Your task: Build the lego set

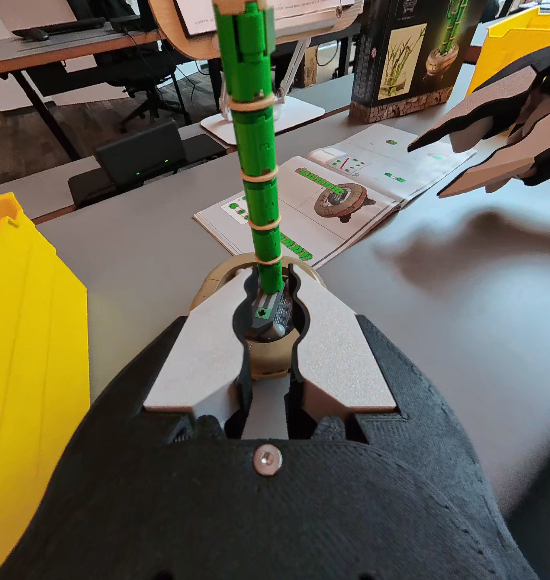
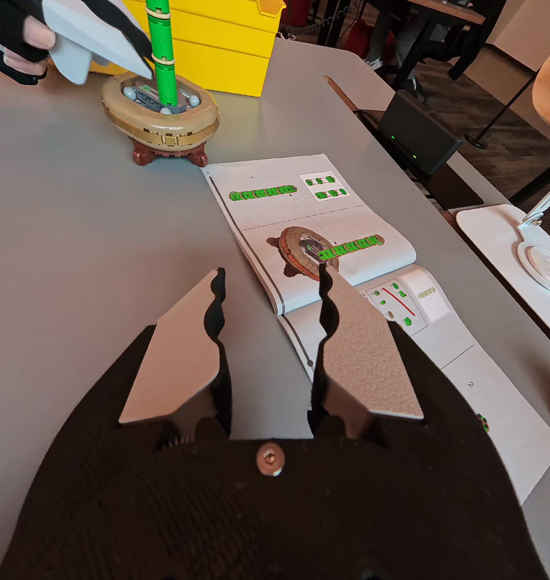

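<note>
Grey desk (image 2: 79, 251) carrying a yellow bin (image 2: 223, 47) at the far edge. Open booklet (image 2: 298, 226) near the right edge. Tan pot (image 2: 160, 119) on brown feet beside the bin, green stalk (image 1: 261, 201) already upright inside. Leaves seemingly left. Left gripper (image 1: 269, 276) jaws around the stalk's foot, contact unclear. Right gripper (image 2: 270, 276) jaws apart, empty.

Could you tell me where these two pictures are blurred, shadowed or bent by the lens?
Left wrist view: the top of the green stalk smears, the right gripper casts a soft shadow on the grey table, and the wide lens bows the table edges. Right wrist view: mostly sharp, the booklet clear, only the left gripper and gloved hand slightly soft in the corner.
</note>
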Demonstrator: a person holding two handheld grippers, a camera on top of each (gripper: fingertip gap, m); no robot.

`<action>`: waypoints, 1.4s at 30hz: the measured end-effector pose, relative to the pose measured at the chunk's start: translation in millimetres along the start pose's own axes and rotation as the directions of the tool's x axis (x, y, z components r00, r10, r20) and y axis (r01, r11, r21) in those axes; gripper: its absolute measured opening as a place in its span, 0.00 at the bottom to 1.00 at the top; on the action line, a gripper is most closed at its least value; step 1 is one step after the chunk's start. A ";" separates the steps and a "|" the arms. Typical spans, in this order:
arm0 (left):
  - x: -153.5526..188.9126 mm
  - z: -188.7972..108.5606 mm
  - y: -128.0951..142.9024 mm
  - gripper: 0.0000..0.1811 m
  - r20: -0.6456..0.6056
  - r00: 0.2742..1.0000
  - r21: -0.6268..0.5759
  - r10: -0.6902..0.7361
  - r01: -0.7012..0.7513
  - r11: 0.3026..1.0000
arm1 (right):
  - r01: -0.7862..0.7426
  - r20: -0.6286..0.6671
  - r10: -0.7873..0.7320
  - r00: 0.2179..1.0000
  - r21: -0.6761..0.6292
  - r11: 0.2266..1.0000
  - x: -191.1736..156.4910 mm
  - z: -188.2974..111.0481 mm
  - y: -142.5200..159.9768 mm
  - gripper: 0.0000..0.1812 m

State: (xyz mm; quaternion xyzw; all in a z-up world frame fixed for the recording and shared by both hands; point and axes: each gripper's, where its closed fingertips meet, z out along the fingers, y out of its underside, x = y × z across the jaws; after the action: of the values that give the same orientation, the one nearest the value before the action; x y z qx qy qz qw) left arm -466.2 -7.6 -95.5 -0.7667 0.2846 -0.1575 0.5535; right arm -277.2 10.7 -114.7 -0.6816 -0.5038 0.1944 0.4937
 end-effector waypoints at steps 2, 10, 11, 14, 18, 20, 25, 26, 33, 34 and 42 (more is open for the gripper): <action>-0.6 2.1 2.4 0.08 0.010 1.000 -0.010 0.011 -0.011 1.000 | 0.003 0.000 -0.003 1.000 0.001 1.000 -0.1 -0.5 -0.6 0.33; -4.6 -3.0 10.1 0.08 0.036 0.999 -0.004 -0.007 0.007 1.000 | 0.014 -0.005 -0.014 1.000 0.012 1.000 0.3 -3.4 -4.8 0.33; -3.6 -6.5 11.8 0.08 0.039 0.999 0.002 -0.004 0.004 1.000 | 0.012 -0.005 -0.012 1.000 0.015 1.000 0.4 -3.7 -5.2 0.33; -4.6 -24.0 4.7 0.08 0.086 0.996 0.081 0.002 -0.009 0.997 | -0.004 -0.005 0.004 1.000 0.030 1.000 1.5 -4.3 -6.2 0.33; -11.4 -49.7 -13.5 0.06 0.161 0.987 0.228 -0.020 -0.017 0.974 | -0.040 -0.013 0.041 0.999 0.070 0.997 5.4 -6.4 -9.7 0.33; -16.0 -56.6 -13.1 0.05 0.197 0.980 0.244 -0.015 -0.034 0.969 | -0.040 -0.054 0.047 0.997 0.118 0.992 12.9 -13.3 -17.2 0.33; -23.2 -57.0 -9.9 0.05 0.234 0.972 0.244 -0.016 -0.043 0.969 | -0.070 -0.188 0.118 0.975 0.247 0.967 42.9 -45.7 -38.7 0.34; -22.8 -55.2 -7.8 0.05 0.229 0.973 0.232 -0.015 -0.040 0.972 | -0.102 -0.196 0.164 0.967 0.292 0.951 48.7 -56.6 -49.8 0.35; -22.0 -46.8 -1.8 0.05 0.229 0.973 0.184 0.009 -0.052 0.981 | -0.030 -0.259 0.185 0.948 0.505 0.862 83.0 -157.5 -172.9 0.35; -22.1 -45.9 -0.9 0.06 0.232 0.973 0.177 0.012 -0.054 0.983 | -0.005 -0.291 0.164 0.942 0.477 0.879 92.2 -164.2 -180.5 0.35; -26.7 -42.9 4.1 0.05 0.263 0.965 0.148 0.019 -0.060 0.987 | -0.125 -0.138 0.157 0.978 0.213 0.969 98.9 -152.4 -154.2 0.35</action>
State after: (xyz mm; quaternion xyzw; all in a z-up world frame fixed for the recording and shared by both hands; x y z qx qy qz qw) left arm -512.2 -24.7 -82.9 -0.7296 0.2117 -0.0657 0.6469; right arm -196.1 25.6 108.9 -0.6746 -0.3919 0.2264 0.5832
